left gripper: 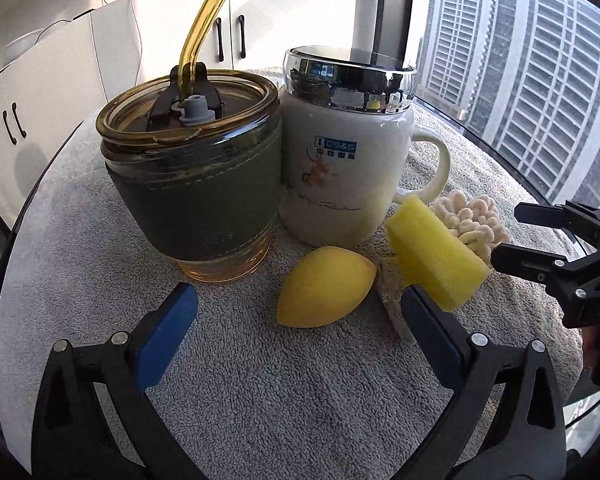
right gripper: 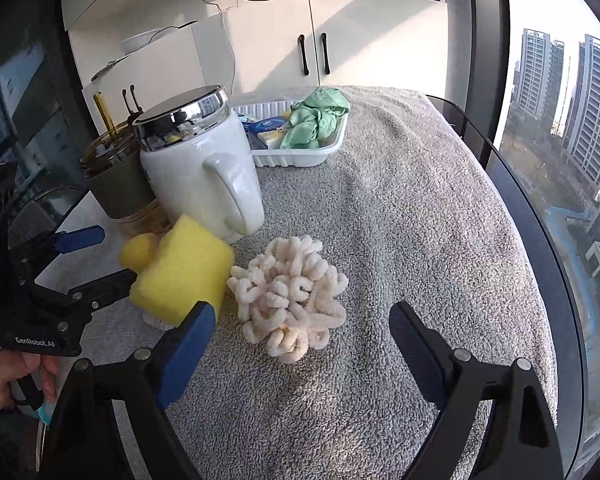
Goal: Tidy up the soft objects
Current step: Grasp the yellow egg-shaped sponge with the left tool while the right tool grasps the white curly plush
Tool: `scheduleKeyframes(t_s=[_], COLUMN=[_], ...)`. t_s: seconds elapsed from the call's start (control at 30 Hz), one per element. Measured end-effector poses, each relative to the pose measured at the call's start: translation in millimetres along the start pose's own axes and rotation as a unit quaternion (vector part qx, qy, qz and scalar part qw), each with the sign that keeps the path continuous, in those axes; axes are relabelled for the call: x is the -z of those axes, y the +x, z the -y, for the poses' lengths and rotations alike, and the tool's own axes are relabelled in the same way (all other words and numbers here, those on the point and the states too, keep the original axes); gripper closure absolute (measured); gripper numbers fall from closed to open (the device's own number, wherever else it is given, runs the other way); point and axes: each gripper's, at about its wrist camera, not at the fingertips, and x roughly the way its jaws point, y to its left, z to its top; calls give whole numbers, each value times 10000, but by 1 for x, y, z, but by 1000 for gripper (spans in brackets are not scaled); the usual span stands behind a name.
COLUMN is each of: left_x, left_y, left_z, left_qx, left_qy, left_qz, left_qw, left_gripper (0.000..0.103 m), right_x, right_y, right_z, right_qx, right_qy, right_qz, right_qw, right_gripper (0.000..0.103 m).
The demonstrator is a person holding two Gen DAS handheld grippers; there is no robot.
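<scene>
A yellow egg-shaped sponge (left gripper: pixel 326 288) lies on the grey towel (left gripper: pixel 260 380) between my left gripper's (left gripper: pixel 300 300) open blue fingers. A yellow block sponge (left gripper: pixel 434 252) leans beside it, over a pale flat pad (left gripper: pixel 392 300). A cream chenille scrubber (right gripper: pixel 290 300) lies in front of my open right gripper (right gripper: pixel 302 328), which is empty. The block sponge (right gripper: pixel 184 272) and the egg sponge (right gripper: pixel 138 252) also show in the right wrist view. The right gripper (left gripper: pixel 504 236) shows at the right edge of the left wrist view; the left gripper (right gripper: pixel 112 256) at the left of the right wrist view.
An amber glass cup (left gripper: pixel 192 184) with a straw and a white lidded mug (left gripper: pixel 340 160) stand just behind the sponges. A white tray (right gripper: pixel 300 156) holding a green cloth (right gripper: pixel 314 120) and small items sits at the back. The round table's glass edge (right gripper: pixel 540 216) curves right.
</scene>
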Motion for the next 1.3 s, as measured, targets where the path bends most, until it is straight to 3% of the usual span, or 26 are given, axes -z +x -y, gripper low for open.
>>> scheduleKeyframes(t_s=[0.33, 0.5, 0.57, 0.73, 1.03, 1.1, 1.3], left_x=[-1, 4, 5, 6, 3, 3, 9], left_y=[14, 10, 10, 8, 14, 13, 4], left_z=[0, -7, -9, -2, 5, 3, 1], left_qx=[189, 294, 296, 400, 654, 715, 768], left_qy=[5, -74, -41, -41, -43, -101, -175], left_qz=[-239, -240, -256, -199, -341, -343, -291], left_qw=[9995, 9993, 9992, 9990, 9973, 9968, 9965], left_gripper=[1, 19, 31, 48, 63, 63, 64], right_x=[-2, -3, -3, -5, -6, -6, -6], right_y=[15, 18, 21, 24, 30, 31, 28], right_z=[2, 4, 5, 5, 3, 1, 0], right_qx=[-81, -109, -115, -108, -108, -40, 41], right_qy=[-67, -67, -74, -81, -118, -183, -224], right_qz=[-180, -204, -230, -231, -285, -292, -249], right_qw=[9998, 9997, 9996, 9996, 9995, 9994, 9994], right_gripper=[12, 15, 18, 21, 23, 30, 64])
